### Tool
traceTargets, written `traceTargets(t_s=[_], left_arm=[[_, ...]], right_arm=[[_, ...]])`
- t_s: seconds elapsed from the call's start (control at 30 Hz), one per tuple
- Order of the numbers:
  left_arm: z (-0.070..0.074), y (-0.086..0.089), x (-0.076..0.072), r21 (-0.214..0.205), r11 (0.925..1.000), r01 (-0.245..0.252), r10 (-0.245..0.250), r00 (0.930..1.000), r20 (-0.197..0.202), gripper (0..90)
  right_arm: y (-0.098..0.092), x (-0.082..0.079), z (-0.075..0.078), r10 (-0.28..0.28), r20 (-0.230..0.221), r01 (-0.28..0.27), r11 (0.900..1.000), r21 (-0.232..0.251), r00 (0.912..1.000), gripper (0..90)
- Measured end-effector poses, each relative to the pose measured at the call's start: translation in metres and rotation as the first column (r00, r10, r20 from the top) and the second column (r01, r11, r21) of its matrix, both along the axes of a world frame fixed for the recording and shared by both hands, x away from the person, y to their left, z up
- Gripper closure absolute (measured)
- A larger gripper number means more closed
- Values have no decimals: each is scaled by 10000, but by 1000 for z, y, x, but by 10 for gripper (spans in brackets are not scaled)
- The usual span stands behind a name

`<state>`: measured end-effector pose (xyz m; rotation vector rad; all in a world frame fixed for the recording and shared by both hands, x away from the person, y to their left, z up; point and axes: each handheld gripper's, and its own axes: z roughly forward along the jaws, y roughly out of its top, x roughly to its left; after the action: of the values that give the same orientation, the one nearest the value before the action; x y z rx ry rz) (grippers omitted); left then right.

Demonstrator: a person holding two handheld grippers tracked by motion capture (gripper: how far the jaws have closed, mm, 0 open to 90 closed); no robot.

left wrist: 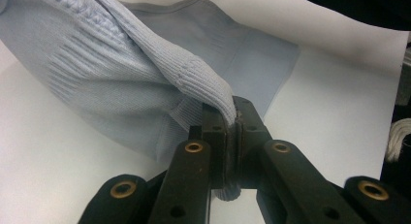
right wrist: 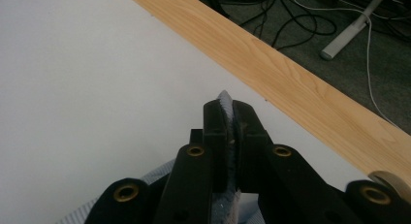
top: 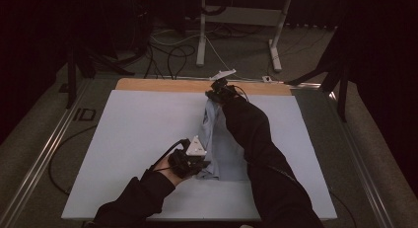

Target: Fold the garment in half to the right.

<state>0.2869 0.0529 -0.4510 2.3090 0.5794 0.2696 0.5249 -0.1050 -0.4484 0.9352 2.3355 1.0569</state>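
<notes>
While hunting for any brand tag or lettering on the pale blue knit garment (top: 224,149), came up with nothing readable, though the high view is dim, so maybe just too small to make out. Counted one garment, two grippers, one white sheet (top: 138,139) laid over a wooden table (top: 162,85) whose far edge peeks out as a light strip. Lies on the white sheet a bit right of centre, stretched long and narrow, with the long axis running from the near edge toward the far edge and leaning slightly left at the far end. Near end bunched and wider, far end drawn up to a thin point. Left gripper (top: 197,164) clamped tight on a ribbed cuff or hem at the near end; in the left gripper view (left wrist: 231,124) the black jaws pressed together on the ribbed fold, rest of the knit draping away up and left over the sheet. Right gripper (top: 217,92) at the far end near the wood strip, jaws likewise pinched on a thin sliver of blue knit (right wrist: 227,105), seen poking out between them in the right gripper view (right wrist: 230,132). Cables (top: 172,55) and metal table legs (top: 201,35) on the floor beyond.
</notes>
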Motion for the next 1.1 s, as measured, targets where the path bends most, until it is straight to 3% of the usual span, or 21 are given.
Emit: traceTargets(t_s=[0.6,0.73,1.1], left_arm=[[-11,-41,8,315,9987,389,-382,9990,-226,874],[-19,-56,12,423,9980,465,-450,9983,-367,874],[-30,-74,17,709,9962,514,-480,9977,-480,873]], right_arm=[[-26,6,-11,-129,-195,135,9993,339,9997,863],[-30,8,-18,-101,-317,115,9991,415,9994,863],[-49,13,-37,-238,-710,287,9972,691,9972,860]])
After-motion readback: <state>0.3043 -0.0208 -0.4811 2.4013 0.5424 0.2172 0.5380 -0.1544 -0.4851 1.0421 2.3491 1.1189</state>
